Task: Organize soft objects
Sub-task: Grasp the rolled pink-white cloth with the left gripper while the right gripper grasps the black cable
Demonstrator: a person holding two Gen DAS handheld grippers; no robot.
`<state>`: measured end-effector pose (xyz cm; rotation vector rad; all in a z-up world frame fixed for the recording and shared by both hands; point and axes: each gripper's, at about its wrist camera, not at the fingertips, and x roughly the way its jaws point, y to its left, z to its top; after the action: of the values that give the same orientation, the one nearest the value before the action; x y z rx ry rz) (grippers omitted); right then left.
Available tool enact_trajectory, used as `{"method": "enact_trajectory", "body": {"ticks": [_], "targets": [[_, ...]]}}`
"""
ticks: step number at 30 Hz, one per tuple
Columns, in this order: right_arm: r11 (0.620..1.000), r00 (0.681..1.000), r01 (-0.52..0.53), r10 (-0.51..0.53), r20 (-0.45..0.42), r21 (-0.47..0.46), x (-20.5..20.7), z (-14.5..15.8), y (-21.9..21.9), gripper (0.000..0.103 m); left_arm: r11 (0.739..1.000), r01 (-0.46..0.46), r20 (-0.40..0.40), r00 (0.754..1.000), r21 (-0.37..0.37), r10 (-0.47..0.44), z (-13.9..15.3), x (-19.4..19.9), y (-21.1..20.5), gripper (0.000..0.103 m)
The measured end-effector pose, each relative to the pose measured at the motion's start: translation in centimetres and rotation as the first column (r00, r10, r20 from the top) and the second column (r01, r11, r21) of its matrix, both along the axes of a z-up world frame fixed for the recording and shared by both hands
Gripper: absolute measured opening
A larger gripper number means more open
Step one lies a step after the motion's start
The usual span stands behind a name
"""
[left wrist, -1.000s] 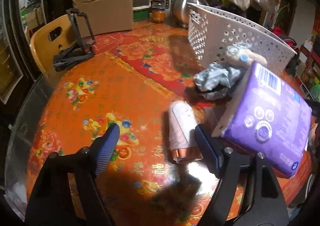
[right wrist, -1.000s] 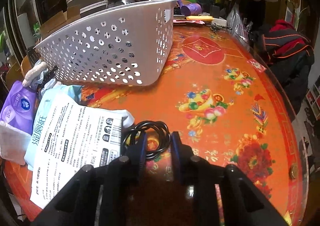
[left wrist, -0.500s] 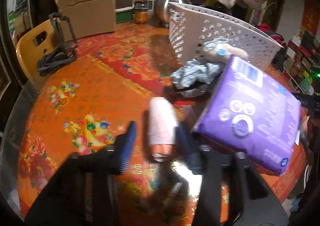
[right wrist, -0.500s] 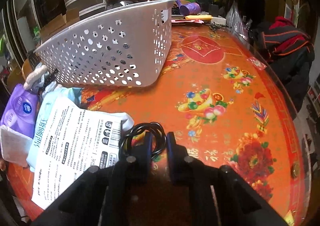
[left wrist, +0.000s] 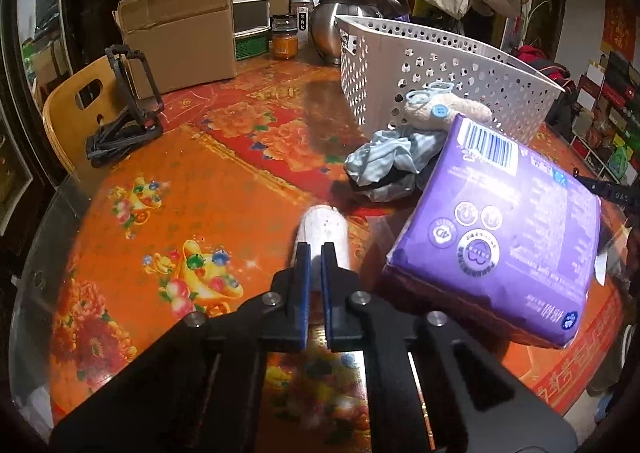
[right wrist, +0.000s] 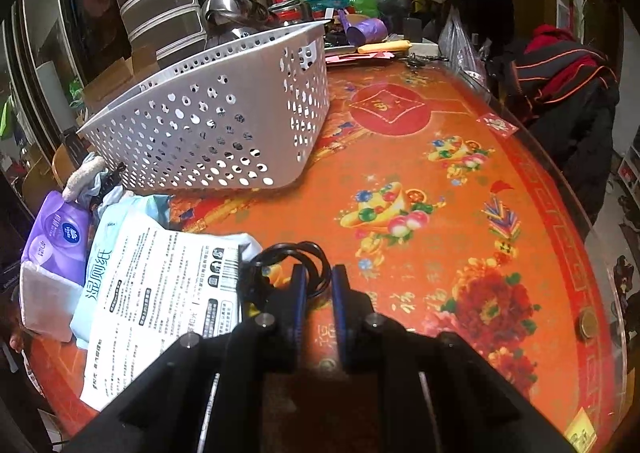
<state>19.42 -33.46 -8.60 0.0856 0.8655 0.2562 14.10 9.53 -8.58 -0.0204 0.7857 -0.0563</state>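
A pale rolled cloth (left wrist: 325, 231) lying on the orange floral tabletop (left wrist: 168, 189) is pinched at its near end by the left claw (left wrist: 315, 253), whose jaws have just been closing. The black coiled cable (right wrist: 288, 267) is clamped by the right claw (right wrist: 319, 273), its blue pads drawn in on a loop of it. A purple tissue pack (left wrist: 504, 229), a crumpled blue cloth (left wrist: 394, 163) and a plush toy (left wrist: 444, 111) are gathered beside the white perforated basket (left wrist: 452, 81) (the wet-wipe packet (right wrist: 160, 281) lies by the cable).
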Motion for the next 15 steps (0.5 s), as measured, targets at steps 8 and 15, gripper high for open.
{"method": "enact_trajectory", "body": {"ticks": [8,15], "targets": [[1.0,1.0,0.005,-0.005,0.001,0.009,-0.2,0.0,-0.1,0.011,0.998,-0.004,-0.022,1.0,0.07,0.006,-1.1,0.0,-0.8,0.057],[1.0,1.0,0.011,-0.011,0.005,0.013,-0.1,0.1,-0.3,0.011,0.999,0.002,-0.075,0.997,0.037,0.001,-2.0,0.8,-0.4,0.031]]}}
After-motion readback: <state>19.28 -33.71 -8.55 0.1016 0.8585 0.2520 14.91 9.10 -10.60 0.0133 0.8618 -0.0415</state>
